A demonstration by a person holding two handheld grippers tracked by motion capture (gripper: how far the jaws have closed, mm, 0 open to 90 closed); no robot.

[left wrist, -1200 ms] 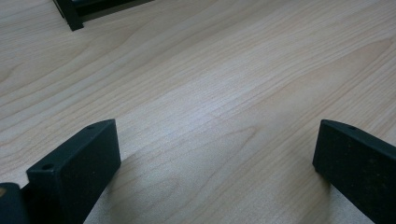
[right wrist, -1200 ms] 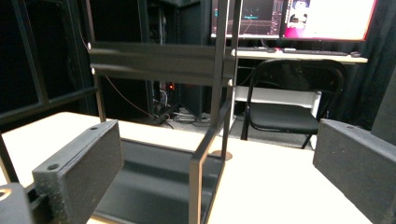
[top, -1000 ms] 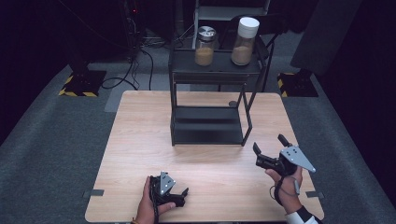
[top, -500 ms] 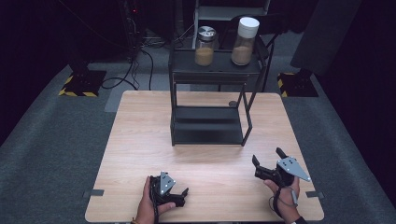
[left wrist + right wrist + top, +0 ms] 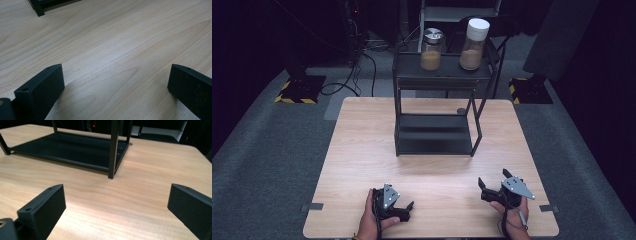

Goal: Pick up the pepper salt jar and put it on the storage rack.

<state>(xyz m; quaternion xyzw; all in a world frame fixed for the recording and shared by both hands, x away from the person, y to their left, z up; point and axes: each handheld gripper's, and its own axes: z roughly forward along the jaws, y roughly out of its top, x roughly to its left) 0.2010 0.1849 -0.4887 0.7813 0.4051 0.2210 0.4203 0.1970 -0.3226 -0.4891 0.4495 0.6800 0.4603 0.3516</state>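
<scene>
I hold my left gripper [image 5: 408, 210] low over the light wooden table [image 5: 362, 150] at about seven o'clock on the tabletop in the high view, close to the near edge, with my left hand [image 5: 374, 217] wrapped around its body. Its jaws stand wide apart, and between them the left gripper view records bare wood grain, nothing held. I hold my right gripper [image 5: 493, 182] at about five o'clock on the same tabletop, also near the near edge, my right hand [image 5: 512, 212] beneath its grey three-cornered plate. Its jaws likewise stand wide apart with only bare table between them, as the right gripper view confirms. The two grippers are well apart from each other. The black metal two-tier rack [image 5: 435, 132] stands upright at the middle of the table toward twelve o'clock, its lower shelf resting at table level and well apart from both grippers; in the right gripper view its nearest corner post [image 5: 113, 150] rises at roughly twelve o'clock ahead of the jaws. On the rack's top shelf stand two jars, both upright and apart from each other: a clear glass jar with a silver metal lid [image 5: 432, 49] on the left, holding a tan powder, and a taller clear jar with a white lid [image 5: 474, 44] on the right, holding a similar tan filling. Neither gripper touches the rack or either jar.
</scene>
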